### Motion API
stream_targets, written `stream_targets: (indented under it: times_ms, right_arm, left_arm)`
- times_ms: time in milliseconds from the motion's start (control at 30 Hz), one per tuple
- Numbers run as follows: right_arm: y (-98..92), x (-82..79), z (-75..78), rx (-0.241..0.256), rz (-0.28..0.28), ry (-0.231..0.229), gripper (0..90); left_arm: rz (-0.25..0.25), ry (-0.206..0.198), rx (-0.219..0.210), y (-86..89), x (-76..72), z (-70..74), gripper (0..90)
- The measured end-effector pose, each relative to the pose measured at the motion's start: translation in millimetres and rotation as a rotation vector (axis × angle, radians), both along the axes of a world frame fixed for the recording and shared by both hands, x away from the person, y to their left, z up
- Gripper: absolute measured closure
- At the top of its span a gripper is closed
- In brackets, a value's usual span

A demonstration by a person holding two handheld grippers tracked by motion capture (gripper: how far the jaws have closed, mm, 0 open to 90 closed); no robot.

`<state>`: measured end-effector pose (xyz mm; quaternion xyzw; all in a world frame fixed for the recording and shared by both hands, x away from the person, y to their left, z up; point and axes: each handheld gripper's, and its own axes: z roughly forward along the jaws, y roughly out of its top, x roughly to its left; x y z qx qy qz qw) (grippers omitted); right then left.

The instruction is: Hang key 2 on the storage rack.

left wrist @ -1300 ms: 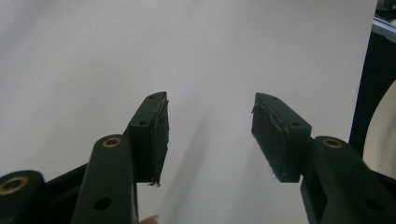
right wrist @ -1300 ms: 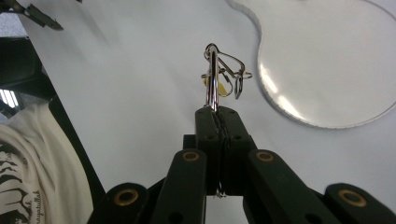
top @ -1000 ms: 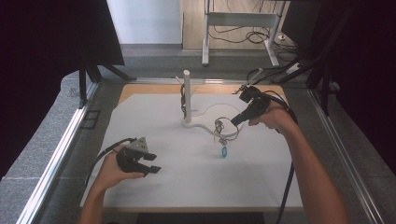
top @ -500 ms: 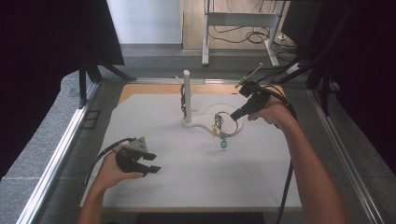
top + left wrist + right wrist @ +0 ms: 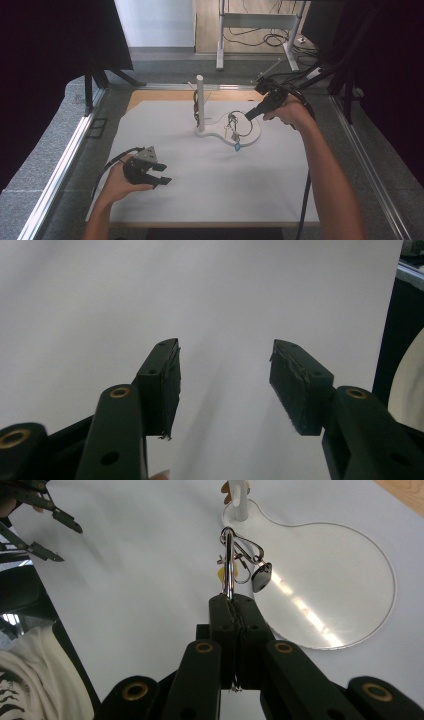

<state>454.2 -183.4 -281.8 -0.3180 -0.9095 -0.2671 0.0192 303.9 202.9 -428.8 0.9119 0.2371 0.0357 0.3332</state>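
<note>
White tabletop point(image 5: 210, 180) fills mid-frame. Right of centre sits your stand point(image 5: 201, 107); your right tongs point(image 5: 233, 600) pinch the key ring point(image 5: 229, 565) above its dish, likely unhung. Lower left, your left tongs point(image 5: 222, 380) gape empty.

White table top point(image 5: 210, 190), white stand base point(image 5: 252, 137) resting near its far edge

White sheet point(image 5: 210, 185) covering table; desk legs, cables point(image 5: 240, 30) behind.
</note>
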Motion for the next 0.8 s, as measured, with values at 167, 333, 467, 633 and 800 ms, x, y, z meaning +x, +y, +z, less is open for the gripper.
stream_targets:
  times_ms: [167,333,467,633,800]
  right_arm:
    - [1.5,3.5,1.6,-0.005,-0.005,-0.006,88.0]
    - [3.3,7.4,2.6,-0.001,-0.006,-0.007,88.0]
    - [3.8,12.4,4.0,-0.002,-0.012,-0.007,88.0]
    - [5.0,18.3,7.0,-0.008,-0.020,-0.008,88.0]
    - [9.0,26.0,11.6,-0.022,-0.028,-0.007,88.0]
  left_arm:
    - [-0.001,0.001,-0.002,0.1,0.1,0.1,46.9]
    - [-0.004,0.004,-0.001,-0.5,0.5,-0.7,46.8]
    - [-0.005,0.004,-0.001,-0.7,0.5,-0.8,46.9]
    - [-0.002,0.002,-0.006,0.1,0.6,-0.1,46.9]
    - [-0.004,0.001,-0.008,0.7,0.2,0.5,46.9]
